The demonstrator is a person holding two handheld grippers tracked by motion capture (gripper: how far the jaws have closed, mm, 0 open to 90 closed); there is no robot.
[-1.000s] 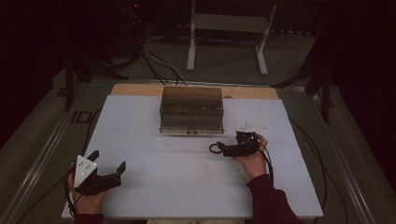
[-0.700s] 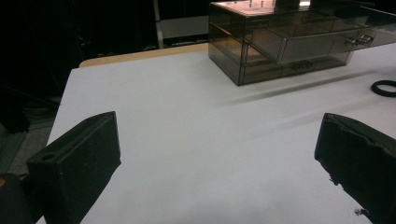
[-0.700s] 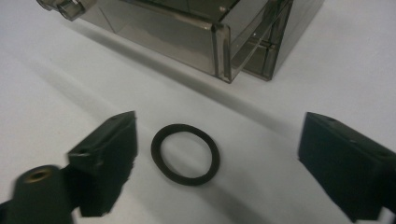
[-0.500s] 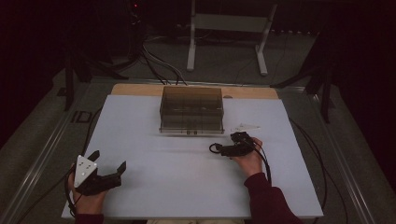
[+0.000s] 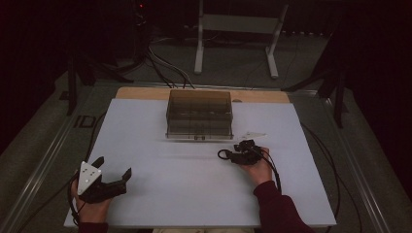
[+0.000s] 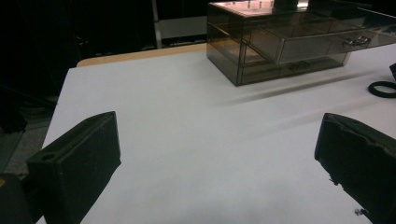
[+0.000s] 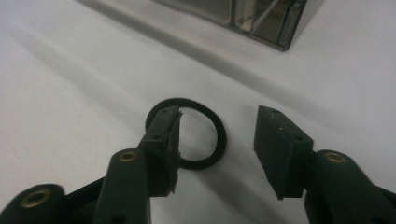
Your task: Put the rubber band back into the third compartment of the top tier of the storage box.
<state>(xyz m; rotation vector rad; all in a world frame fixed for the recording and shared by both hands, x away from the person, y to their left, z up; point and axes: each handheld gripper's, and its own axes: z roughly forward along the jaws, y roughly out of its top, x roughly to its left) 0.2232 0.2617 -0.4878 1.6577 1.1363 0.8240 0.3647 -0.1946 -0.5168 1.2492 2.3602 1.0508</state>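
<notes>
A black ring, like a hair tie, lies flat on the white table. My right gripper hovers low over it, open, its left jaw over the ring's left half and its right jaw just outside the ring. From above the ring sits at the tip of the right gripper, right of the table's middle. A smoky clear drawer box stands at the back middle. My left gripper rests at the front left, open and holding nothing; its own view shows the box far ahead.
A pale flat plate lies on the table beyond the right hand. A wooden strip runs along the table's far edge. Cables trail off the right side. A white stand is on the floor behind.
The right gripper has slid toward the person and lowered over the black ring. The pale plate, earlier by the hand, now lies apart on the table. The left gripper has stayed still.
</notes>
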